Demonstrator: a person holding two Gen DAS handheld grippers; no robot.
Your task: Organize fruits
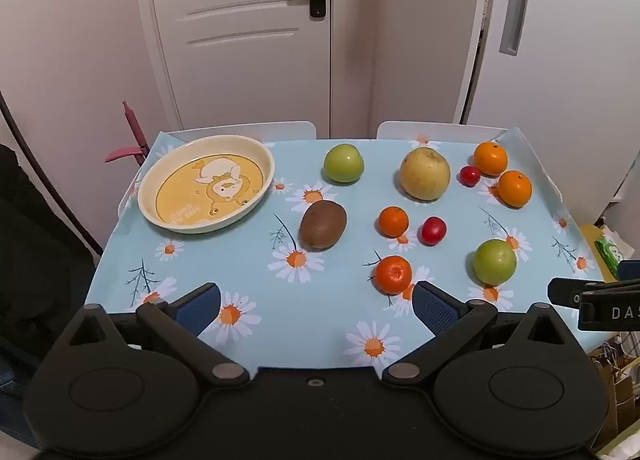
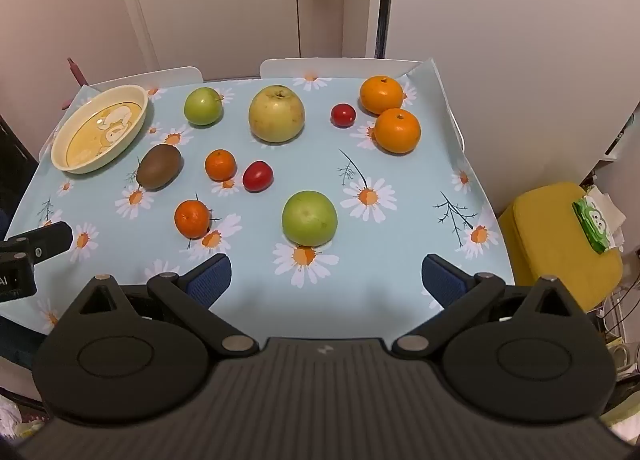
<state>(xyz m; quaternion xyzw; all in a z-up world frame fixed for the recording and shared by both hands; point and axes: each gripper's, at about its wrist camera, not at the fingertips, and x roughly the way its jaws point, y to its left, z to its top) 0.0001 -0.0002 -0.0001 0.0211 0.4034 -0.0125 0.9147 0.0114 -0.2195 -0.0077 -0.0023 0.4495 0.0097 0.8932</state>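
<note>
Hovering over the near table edge, both jaws spread wide with nothing held or touched: left gripper (image 1: 316, 306), right gripper (image 2: 326, 274). Fruit all loose on the daisy cloth (image 1: 248, 260), none in the plate (image 1: 160, 216) at far left; kiwi (image 1: 323, 225) closest to it. Only visible from the right wrist: yellow stool (image 2: 552, 244) beside the table, green packet (image 2: 596, 226) on top.
</note>
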